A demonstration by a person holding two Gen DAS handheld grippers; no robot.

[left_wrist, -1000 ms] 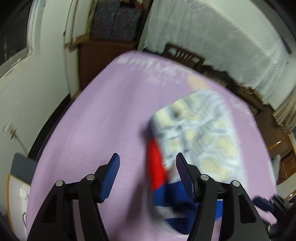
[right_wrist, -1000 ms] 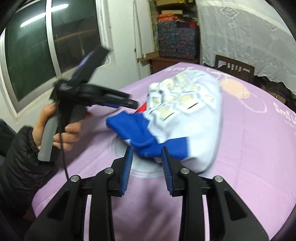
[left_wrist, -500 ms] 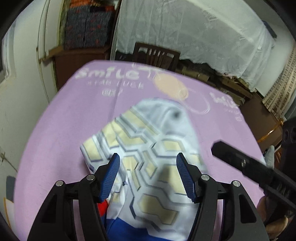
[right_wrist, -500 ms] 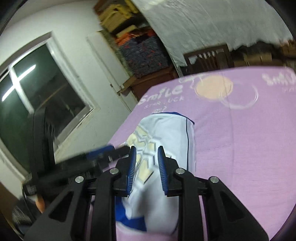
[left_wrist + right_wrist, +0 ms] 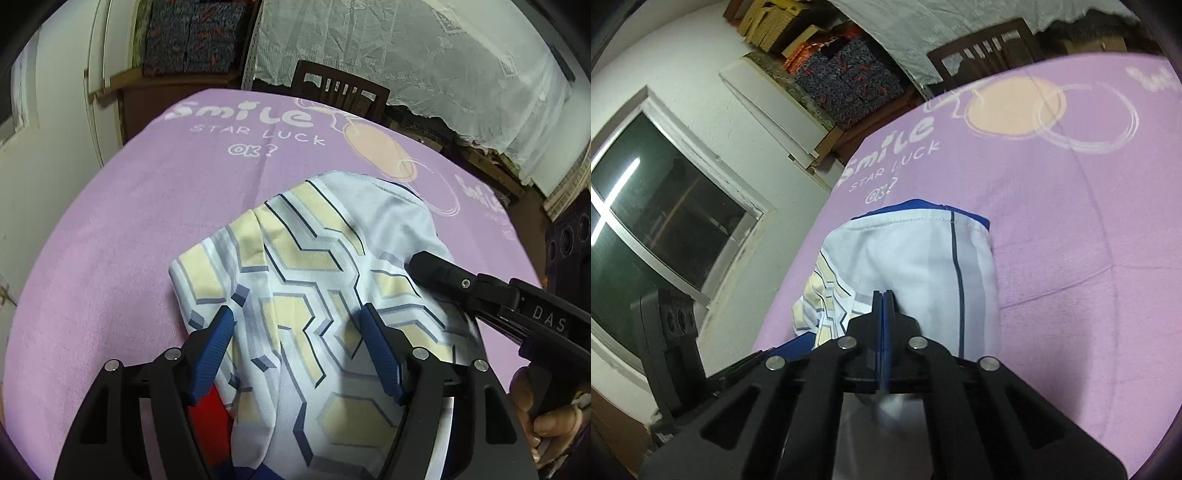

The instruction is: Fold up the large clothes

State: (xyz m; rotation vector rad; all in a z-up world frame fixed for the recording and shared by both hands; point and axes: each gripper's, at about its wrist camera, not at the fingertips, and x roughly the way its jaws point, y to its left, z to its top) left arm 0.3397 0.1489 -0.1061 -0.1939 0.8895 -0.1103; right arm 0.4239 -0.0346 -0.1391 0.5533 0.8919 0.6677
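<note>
**Garment, folded bundle, on purple table cover**

Garment (image 5: pixel 317 280): white jersey with cream and navy geometric print, blue and red parts showing at its near end. Lies as a compact, several-layer bundle on the purple cover (image 5: pixel 122 229), near the middle, below the printed "Smile" lettering. Hem edge faces the far side in the right wrist view (image 5: pixel 916 254).

Left gripper (image 5: pixel 297 330): jaws wide apart, hovering over the near part of the bundle, holding nothing.

Right gripper (image 5: pixel 882 301): blue pads closed flat together, tip resting on or just above the white cloth; whether any fabric is pinched between them cannot be told. Seen from the left view as a black arm (image 5: pixel 454 277) lying across the bundle's right edge.

Step in hand, as judged: pressing and settling the final fold. Advice: keep the closed tip flat on the top layer, smooth outward toward the edges, and avoid dragging layers out of line.

Containers: patterned storage boxes (image 5: pixel 192 37) on a wooden shelf behind; contents not visible. Wooden chair (image 5: pixel 340 90) beyond the table.
</note>
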